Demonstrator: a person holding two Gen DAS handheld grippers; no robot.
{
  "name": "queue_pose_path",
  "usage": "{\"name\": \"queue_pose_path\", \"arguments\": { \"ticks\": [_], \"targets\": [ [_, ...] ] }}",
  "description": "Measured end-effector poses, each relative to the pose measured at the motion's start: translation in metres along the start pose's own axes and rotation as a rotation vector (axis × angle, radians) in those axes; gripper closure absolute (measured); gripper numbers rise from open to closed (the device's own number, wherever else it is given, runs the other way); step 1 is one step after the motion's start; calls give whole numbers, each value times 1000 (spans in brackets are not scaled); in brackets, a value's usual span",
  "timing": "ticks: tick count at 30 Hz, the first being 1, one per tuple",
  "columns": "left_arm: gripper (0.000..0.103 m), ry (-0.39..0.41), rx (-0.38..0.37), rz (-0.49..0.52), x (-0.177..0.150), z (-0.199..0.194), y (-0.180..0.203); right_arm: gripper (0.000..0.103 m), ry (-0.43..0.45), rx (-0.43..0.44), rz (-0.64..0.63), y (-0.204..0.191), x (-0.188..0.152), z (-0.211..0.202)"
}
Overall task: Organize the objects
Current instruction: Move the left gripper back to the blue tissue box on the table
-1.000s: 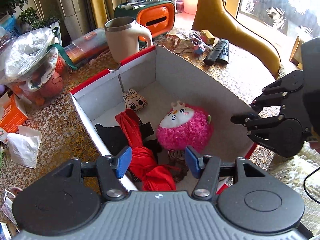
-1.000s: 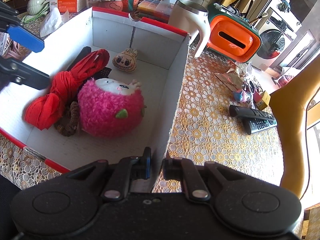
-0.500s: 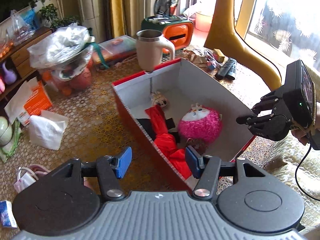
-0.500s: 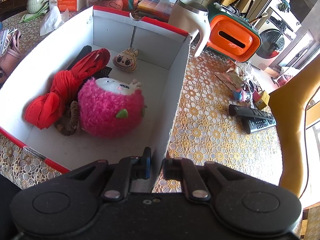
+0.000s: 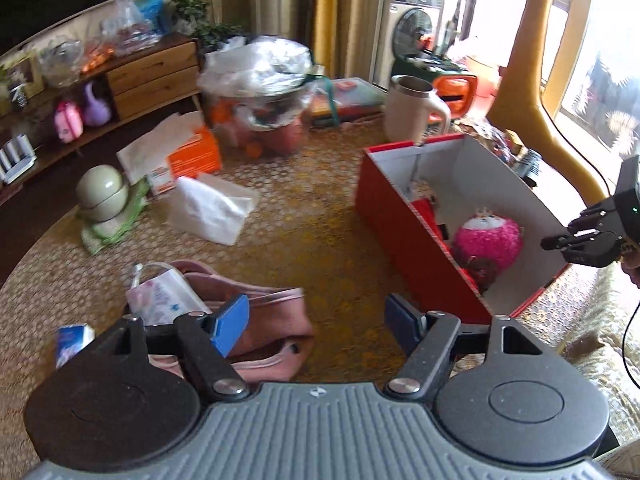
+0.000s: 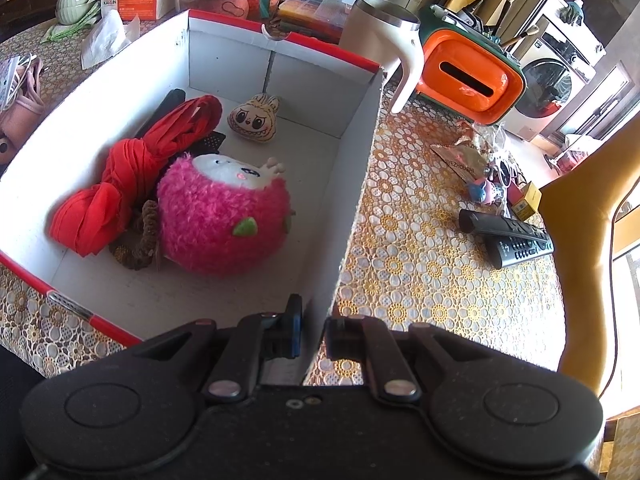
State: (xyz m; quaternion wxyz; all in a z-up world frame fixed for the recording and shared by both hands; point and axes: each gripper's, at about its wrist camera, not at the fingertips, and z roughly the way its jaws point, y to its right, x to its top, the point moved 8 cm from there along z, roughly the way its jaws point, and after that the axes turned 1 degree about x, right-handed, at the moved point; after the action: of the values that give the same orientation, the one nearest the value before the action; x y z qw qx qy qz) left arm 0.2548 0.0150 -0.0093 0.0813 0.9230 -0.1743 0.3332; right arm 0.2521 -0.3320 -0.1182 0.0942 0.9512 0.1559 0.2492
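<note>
A red box (image 5: 404,224) with a white inside (image 6: 352,168) stands on the table. It holds a pink plush (image 6: 224,216), a red cloth (image 6: 120,184), a small tan doll (image 6: 253,118) and a brown scrunchie (image 6: 140,240). My right gripper (image 6: 314,332) is shut on the box's right wall near the front corner; it also shows in the left wrist view (image 5: 576,242). My left gripper (image 5: 316,320) is open and empty above the table, left of the box, over a pink pouch (image 5: 256,332) with a tissue packet (image 5: 160,300).
A cream mug (image 6: 380,40), an orange case (image 6: 472,76), two remotes (image 6: 508,236) and small trinkets (image 6: 488,184) lie right of the box. A tissue pack (image 5: 208,208), orange carton (image 5: 188,156), green jar (image 5: 102,196) and bagged fruit (image 5: 264,100) lie to the left. A yellow chair (image 6: 588,240) stands behind.
My left gripper has pulled out of the box and swung left, now over the pink pouch. The right gripper has stayed clamped on the box wall.
</note>
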Motion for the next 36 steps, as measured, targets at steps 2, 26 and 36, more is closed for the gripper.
{"name": "queue_pose_path", "arguments": {
  "ticks": [2,26,36],
  "targets": [
    [21,9,28,-32,-6,-7,-20,93,0,0,-1,0,0,0],
    [0,-69,272,-249,-73,60,-232,90,-35,-19,-14,-3,3,2],
    [0,-152,339,-271,-99,102,-279,89,-59,-37,-19,-5,4,4]
  ]
}}
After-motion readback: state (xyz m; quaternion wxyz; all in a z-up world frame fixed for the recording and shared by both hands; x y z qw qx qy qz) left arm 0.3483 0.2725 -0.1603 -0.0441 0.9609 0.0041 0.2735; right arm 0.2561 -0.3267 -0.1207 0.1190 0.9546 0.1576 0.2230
